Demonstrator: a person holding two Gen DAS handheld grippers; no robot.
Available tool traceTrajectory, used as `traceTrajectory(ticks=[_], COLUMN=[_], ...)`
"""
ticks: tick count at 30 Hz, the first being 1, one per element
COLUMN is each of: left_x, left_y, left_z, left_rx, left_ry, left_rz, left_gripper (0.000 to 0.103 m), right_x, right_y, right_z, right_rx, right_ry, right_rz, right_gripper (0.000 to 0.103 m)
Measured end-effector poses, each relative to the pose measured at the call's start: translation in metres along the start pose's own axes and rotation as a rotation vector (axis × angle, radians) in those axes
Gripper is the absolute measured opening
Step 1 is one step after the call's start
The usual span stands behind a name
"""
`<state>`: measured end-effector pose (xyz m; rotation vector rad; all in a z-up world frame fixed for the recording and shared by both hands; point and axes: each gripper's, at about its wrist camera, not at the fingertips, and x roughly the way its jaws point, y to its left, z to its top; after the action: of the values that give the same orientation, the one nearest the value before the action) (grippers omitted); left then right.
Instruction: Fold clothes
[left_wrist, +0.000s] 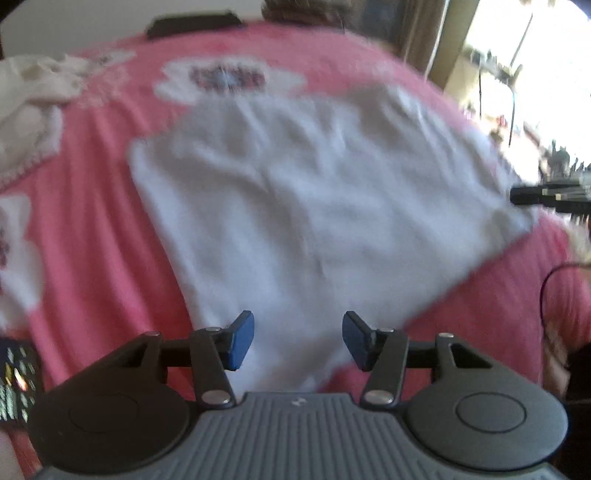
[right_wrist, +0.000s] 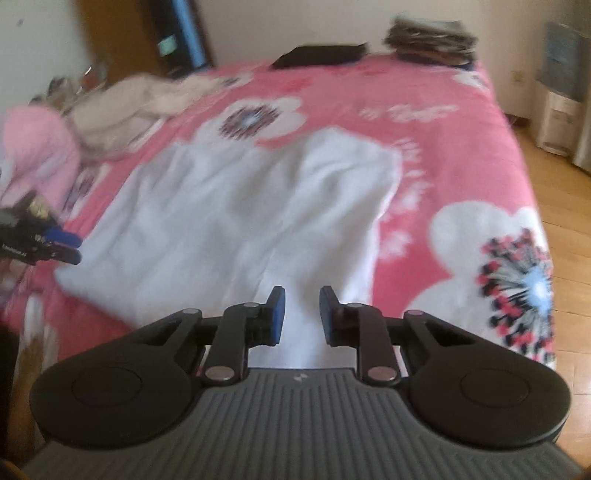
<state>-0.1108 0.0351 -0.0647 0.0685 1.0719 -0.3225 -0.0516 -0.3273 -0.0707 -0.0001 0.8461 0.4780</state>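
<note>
Right wrist: pink floral bedspread (right_wrist: 461, 166) (wooden floor (right_wrist: 561, 221) beside).

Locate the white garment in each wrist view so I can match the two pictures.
Left wrist view: the white garment fills the centre, spread on the pink bedspread, reaching down between the open left claw.
Right wrist view: the white garment lies centre-left, ahead of the open right claw.
Shared landmark: the white flower print just beyond the garment's far edge.
</note>
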Motion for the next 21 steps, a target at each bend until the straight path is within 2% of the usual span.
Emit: traceTrajectory(ticks=[3, 8, 11, 15, 18, 21], left_x=[0.007, -0.007, -0.013, -0.02, -0.016, -0.003], left_y=[-0.001, 0.009, 0.009, 0.007, 0.004, 0.005], left_z=[-0.015, -0.004, -0.001, 0.002, -0.008, -0.025], left_rx=[0.025, 0.035, 0.06, 0.097, 0.107, 0.058], left_ry=[-0.004, 0.016, 0.012, 0.007, 0.031, 0.071], left_rz=[0.014, -0.005, -0.016, -0.031, -0.039, -0.034], left_gripper=[0.052, 0.052, 0.055, 0.057, 0.056, 0.051], right_x=[0.015, -0.001, -0.011, -0.007, 0.007, 0.019], right_y=[-0.004, 0.003, 0.012, 0.025, 0.028, 0.021], right_z=[-0.023, -0.012, 0.008, 0.025, 0.014, -0.003], right_rx=[-0.028, -0.07, -0.127, -0.177, -0.204, -0.185], right_ry=[0.076, 0.064, 0.001, -0.038, 0.022, 0.103], right_rz=[-0.035, -0.061, -0.035, 0.054, 0.073, 0.049], right_gripper=[0.017, 0.018, 0.018, 0.018, 0.018, 0.018])
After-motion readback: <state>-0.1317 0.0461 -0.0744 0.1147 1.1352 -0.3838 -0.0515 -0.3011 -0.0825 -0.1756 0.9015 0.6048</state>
